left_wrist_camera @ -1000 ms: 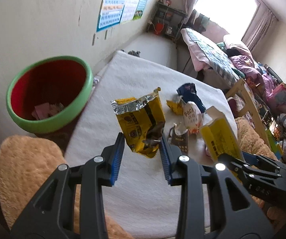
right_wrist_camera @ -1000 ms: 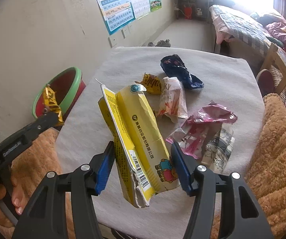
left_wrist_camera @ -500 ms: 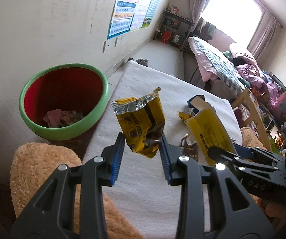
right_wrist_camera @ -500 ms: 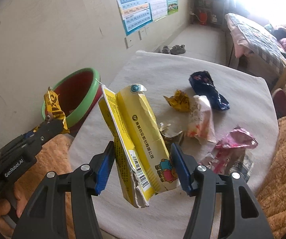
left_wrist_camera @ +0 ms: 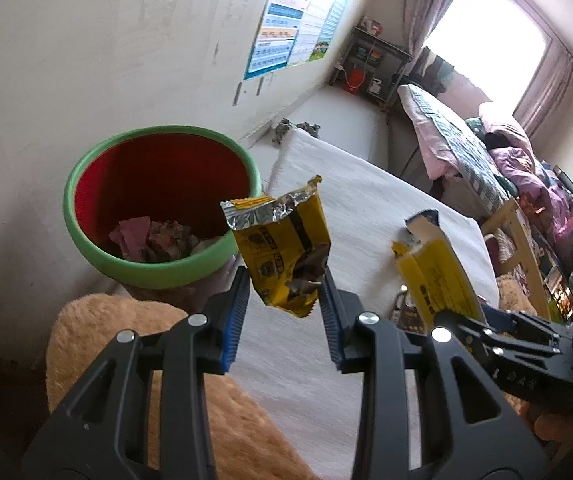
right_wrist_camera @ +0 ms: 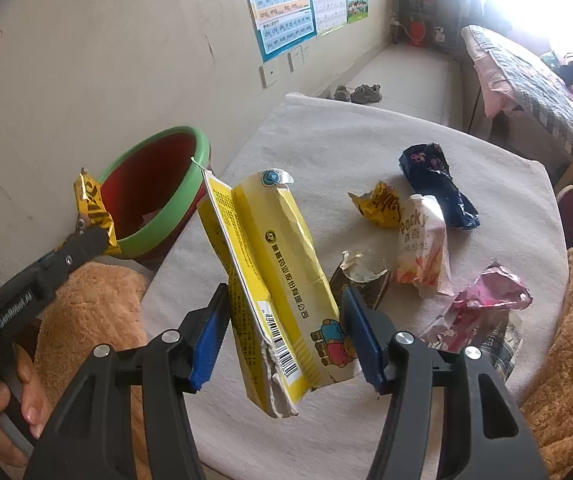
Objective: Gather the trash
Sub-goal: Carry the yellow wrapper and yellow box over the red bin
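My left gripper [left_wrist_camera: 284, 304] is clamped on a crinkled yellow foil snack wrapper [left_wrist_camera: 282, 248] just short of the green-rimmed red plastic bin [left_wrist_camera: 146, 272]. My right gripper [right_wrist_camera: 286, 338] pinches a torn yellow cardboard carton [right_wrist_camera: 274, 276] above the white-clothed table [right_wrist_camera: 326, 144]; beyond it lies loose litter, perhaps five wrappers

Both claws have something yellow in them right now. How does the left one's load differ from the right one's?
The left claw holds a crinkled foil snack wrapper, torn open with silver lining showing; the right claw holds a flattened paper carton with a barcode and cartoon figures. The wrapper is shorter; the carton is longer and stands well above its claw. Both are yellow, empty-looking and clamped at the lower end.
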A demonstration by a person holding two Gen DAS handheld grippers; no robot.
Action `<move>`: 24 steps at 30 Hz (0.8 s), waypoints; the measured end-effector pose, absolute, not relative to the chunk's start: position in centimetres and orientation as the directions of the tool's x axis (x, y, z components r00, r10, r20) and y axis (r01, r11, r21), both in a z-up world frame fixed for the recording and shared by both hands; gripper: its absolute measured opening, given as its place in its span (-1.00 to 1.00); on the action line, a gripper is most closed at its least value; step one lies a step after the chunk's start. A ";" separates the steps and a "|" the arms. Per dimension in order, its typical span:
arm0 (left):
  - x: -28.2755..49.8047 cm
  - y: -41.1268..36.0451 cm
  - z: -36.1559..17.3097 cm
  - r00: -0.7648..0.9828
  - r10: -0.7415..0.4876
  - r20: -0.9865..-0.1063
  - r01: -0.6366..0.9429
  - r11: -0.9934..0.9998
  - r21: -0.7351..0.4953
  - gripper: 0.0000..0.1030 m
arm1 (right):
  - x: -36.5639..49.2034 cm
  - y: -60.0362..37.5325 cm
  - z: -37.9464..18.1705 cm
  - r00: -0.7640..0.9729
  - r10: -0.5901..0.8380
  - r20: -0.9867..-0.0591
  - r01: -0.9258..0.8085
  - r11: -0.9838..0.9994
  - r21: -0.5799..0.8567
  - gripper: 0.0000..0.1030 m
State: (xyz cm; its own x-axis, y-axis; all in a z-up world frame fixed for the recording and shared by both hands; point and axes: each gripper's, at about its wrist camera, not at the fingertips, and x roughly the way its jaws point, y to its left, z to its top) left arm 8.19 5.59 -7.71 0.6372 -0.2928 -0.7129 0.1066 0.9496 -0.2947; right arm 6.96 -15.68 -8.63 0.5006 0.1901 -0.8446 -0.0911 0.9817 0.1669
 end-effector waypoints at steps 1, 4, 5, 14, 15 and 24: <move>8.5 6.0 -7.7 0.641 -0.286 -0.712 0.097 0.951 -0.295 -0.36 | 7.2 -15.5 -8.7 0.497 0.192 -0.847 -0.092 0.981 0.168 0.08; 9.2 7.4 -7.5 0.651 -0.264 -0.712 0.065 0.953 -0.294 -0.36 | 7.8 -15.1 -9.0 0.487 0.201 -0.850 -0.091 0.979 0.180 0.08; 9.5 7.8 -7.6 0.654 -0.256 -0.712 0.055 0.955 -0.293 -0.36 | 8.0 -14.9 -9.0 0.483 0.206 -0.851 -0.092 0.979 0.185 0.08; 10.9 11.5 -8.8 0.631 -0.269 -0.728 -0.013 0.934 -0.356 -0.36 | 10.3 -12.4 -9.6 0.456 0.244 -0.856 -0.112 0.970 0.217 0.08; 11.2 11.8 -8.8 0.630 -0.273 -0.728 -0.016 0.932 -0.363 -0.36 | 10.6 -12.1 -9.6 0.454 0.249 -0.855 -0.115 0.969 0.221 0.08; 14.4 14.4 -8.8 0.605 -0.239 -0.759 -0.071 0.934 -0.351 -0.35 | 14.5 -10.1 -8.7 0.423 0.365 -0.829 -0.089 0.927 0.363 0.09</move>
